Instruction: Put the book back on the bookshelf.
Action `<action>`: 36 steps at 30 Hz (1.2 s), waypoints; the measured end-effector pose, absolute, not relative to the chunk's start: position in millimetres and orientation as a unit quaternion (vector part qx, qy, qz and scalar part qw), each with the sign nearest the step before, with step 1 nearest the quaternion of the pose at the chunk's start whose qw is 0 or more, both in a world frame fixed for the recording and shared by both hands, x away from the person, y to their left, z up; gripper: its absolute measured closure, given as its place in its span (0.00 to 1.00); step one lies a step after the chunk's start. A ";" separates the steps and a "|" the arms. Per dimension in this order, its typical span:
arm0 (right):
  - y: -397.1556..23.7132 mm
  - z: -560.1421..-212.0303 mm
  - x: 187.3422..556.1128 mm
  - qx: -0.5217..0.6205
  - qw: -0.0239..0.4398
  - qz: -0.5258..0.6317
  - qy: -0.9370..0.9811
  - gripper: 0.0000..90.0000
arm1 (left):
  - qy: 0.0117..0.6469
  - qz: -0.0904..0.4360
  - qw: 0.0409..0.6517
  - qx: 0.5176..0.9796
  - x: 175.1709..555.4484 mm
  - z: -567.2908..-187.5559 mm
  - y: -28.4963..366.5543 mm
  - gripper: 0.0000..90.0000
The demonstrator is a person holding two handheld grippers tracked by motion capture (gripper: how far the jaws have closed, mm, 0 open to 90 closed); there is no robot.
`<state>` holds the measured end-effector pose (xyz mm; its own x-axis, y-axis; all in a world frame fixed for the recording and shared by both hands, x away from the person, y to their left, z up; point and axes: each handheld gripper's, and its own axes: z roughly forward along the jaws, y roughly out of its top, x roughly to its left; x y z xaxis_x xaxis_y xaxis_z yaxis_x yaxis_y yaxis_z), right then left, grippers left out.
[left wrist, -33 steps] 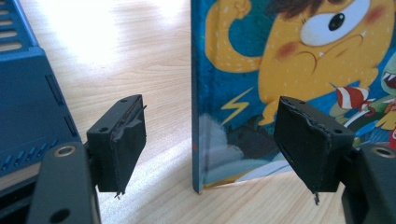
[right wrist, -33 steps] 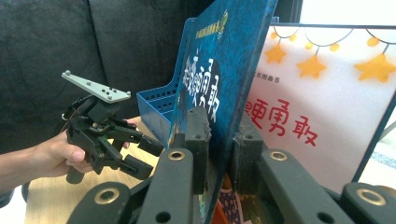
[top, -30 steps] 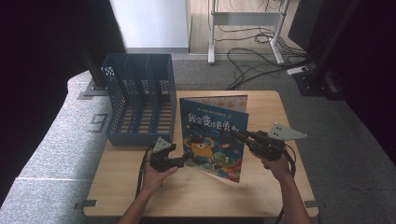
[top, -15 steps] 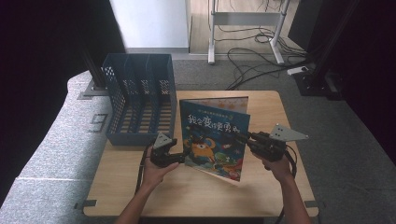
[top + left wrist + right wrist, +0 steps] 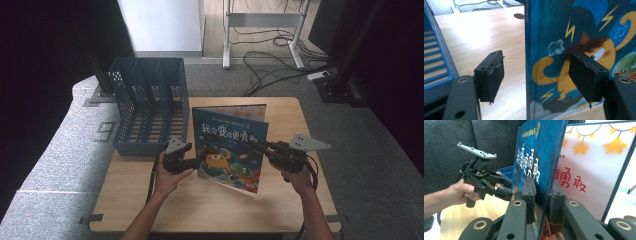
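Two grippers work one picture book on a wooden table, and at the far left of the high view a blue slotted file rack stands on the table's left rear part, just beside the book's left edge. Next to the right, the left gripper is held in the person's left hand, and its jaws stand apart; in the left gripper view the book's spine edge sits between the two pads with clear gaps on both sides, so nothing is pressed. At the middle, the picture book stands upright on its lower edge, its front cover slightly parted from the pages behind. On the right, the right gripper is clamped on the front cover's right edge, pads tight against both faces
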<state>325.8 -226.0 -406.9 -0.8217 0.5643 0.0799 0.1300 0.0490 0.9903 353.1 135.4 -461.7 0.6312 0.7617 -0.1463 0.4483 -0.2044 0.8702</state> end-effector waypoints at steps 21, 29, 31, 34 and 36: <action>-226.3 -408.1 328.8 0.254 0.173 0.639 0.705 0.85 | 0.364 0.153 0.516 0.760 359.1 -446.1 123.7 0.33; -226.7 -408.9 330.1 0.259 0.178 0.634 0.707 0.83 | 0.358 0.151 0.523 0.759 359.3 -446.6 123.5 0.35; -226.9 -409.6 330.9 0.260 0.182 0.632 0.707 0.83 | 0.356 0.152 0.524 0.758 358.5 -446.7 123.8 0.36; -227.6 -411.3 331.8 0.265 0.187 0.629 0.707 0.81 | 0.352 0.153 0.524 0.760 356.2 -446.4 124.1 0.36; -228.1 -412.7 332.3 0.268 0.189 0.628 0.706 0.80 | 0.348 0.155 0.524 0.762 354.8 -446.1 124.1 0.36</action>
<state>332.3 -228.1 -412.7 -0.7849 0.6158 0.0692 0.1406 0.0682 0.9877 354.8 124.1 -446.1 0.7100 0.6922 -0.1292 0.3680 -0.2083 0.9062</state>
